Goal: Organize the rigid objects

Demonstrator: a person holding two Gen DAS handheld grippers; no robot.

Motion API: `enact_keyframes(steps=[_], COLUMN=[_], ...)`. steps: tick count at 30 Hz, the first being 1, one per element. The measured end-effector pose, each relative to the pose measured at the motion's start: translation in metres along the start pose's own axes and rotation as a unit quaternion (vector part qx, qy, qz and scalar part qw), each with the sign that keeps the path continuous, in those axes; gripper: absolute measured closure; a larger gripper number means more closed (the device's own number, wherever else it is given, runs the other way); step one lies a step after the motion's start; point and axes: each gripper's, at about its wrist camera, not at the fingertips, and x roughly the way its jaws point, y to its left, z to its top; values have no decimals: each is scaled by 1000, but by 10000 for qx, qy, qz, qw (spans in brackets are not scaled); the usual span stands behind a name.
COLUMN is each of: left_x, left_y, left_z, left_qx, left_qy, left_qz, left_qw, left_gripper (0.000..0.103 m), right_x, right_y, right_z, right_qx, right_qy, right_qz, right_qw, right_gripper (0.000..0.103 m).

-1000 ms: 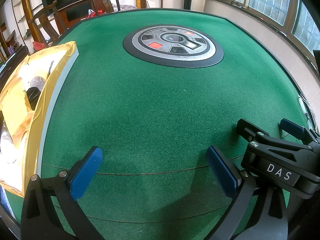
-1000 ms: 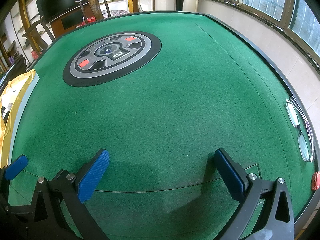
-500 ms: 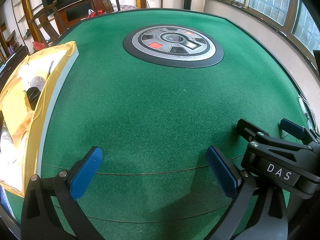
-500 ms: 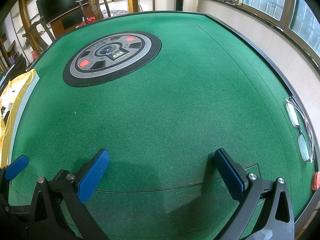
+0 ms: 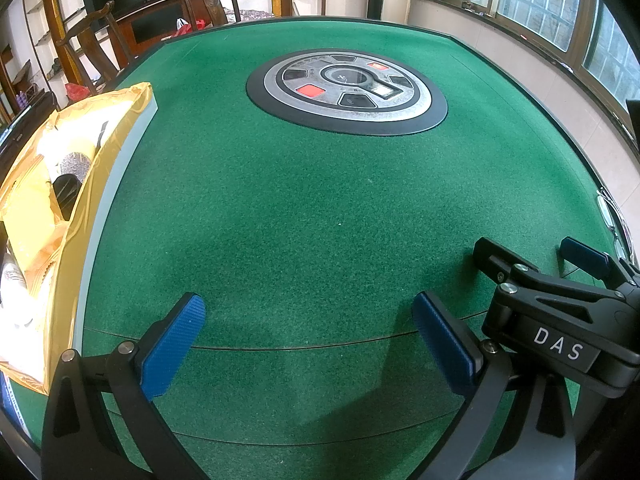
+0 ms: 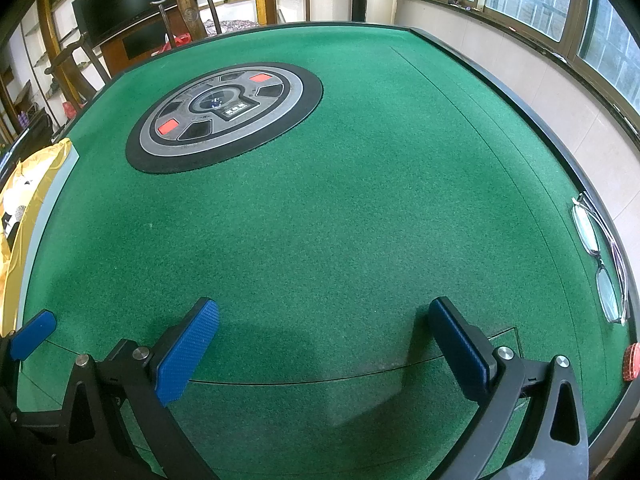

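Observation:
My left gripper (image 5: 310,340) is open over bare green felt near the table's front edge, nothing between its blue pads. My right gripper (image 6: 324,344) is open too, just to its right; its body (image 5: 560,320) shows in the left wrist view. A gold-lined box (image 5: 80,216) with several items inside sits at the table's left edge, also seen as the box (image 6: 24,208) in the right wrist view. A pair of glasses (image 6: 600,256) lies along the right edge. A small red round object (image 6: 632,360) sits at the far right, partly cut off.
A round control panel (image 5: 346,92) with red buttons is set in the middle of the green table (image 5: 280,208). Wooden chairs (image 5: 92,52) stand beyond the far left side. A tiled wall and windows run along the right.

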Motion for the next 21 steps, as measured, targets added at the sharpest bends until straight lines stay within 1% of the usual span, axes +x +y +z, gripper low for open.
enact_keyframes(steps=[21], left_x=[0], left_y=[0], left_z=[0], left_qx=[0], left_qy=[-1], left_qz=[1], left_qw=[10000], left_gripper=[0], right_x=[-3], right_y=[-1], right_z=[-2], right_qx=[1], right_qy=[-2], right_qz=[0], right_qw=[10000], right_gripper=[1])
